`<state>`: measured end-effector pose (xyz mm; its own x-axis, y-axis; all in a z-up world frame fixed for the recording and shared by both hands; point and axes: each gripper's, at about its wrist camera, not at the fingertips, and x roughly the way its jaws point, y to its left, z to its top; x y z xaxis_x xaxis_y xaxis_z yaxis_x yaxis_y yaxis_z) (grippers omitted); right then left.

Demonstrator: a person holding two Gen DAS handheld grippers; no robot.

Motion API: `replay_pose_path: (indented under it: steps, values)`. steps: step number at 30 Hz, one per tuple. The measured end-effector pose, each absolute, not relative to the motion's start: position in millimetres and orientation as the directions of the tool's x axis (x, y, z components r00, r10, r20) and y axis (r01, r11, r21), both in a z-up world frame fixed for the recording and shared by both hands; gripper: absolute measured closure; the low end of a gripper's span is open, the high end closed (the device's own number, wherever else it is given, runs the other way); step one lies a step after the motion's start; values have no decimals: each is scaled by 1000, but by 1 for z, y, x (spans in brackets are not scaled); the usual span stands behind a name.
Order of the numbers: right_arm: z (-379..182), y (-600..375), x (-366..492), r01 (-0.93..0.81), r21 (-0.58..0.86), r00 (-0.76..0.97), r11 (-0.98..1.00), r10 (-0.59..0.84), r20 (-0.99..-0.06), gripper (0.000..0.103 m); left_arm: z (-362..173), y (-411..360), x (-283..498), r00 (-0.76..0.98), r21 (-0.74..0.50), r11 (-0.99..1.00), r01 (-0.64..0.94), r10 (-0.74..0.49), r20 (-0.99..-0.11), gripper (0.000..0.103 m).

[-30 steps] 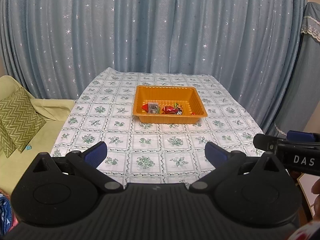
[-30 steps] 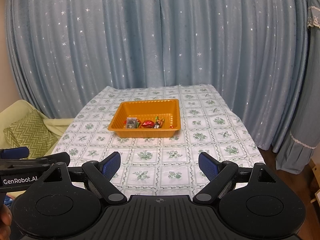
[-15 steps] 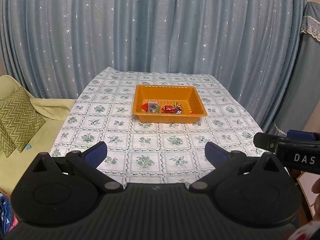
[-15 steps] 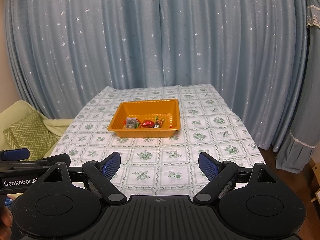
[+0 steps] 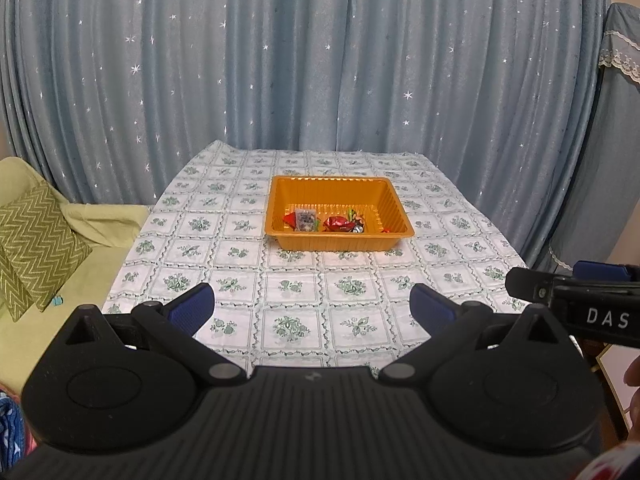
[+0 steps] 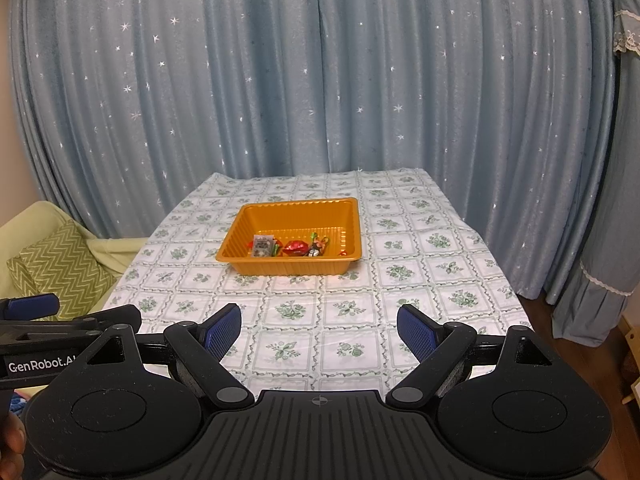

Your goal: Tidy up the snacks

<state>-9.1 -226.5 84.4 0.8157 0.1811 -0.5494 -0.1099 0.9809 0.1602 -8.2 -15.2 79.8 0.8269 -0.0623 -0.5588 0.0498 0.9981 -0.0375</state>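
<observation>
An orange tray (image 5: 394, 204) (image 6: 354, 226) stands in the middle of a table with a floral checked cloth (image 5: 292, 284) (image 6: 400, 272). Inside it, along the near wall, lie several wrapped snacks: a grey-white packet (image 5: 306, 218) (image 6: 262, 246), a red foil sweet (image 5: 336, 223) (image 6: 296, 247) and a small dark one (image 6: 316, 250). My left gripper (image 5: 312, 304) hovers over the table's near edge, open and empty. Over the same edge my right gripper (image 6: 319, 330) stands open with nothing between its fingers. Both are well short of the tray.
Blue star-patterned curtains (image 5: 320, 80) hang behind the table. A pale green sofa with a zigzag cushion (image 5: 36, 248) (image 6: 68, 268) sits to the left. In the left wrist view the other gripper's side (image 5: 580, 304) pokes in at the right.
</observation>
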Motion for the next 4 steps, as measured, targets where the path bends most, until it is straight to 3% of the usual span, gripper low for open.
replay_pose_path:
  steps: [4]
  values:
    - [84,-227,-9,-111,161,816,981,182,-549,18,79,-13,-8,827,-48,998,50,-69,-558,0]
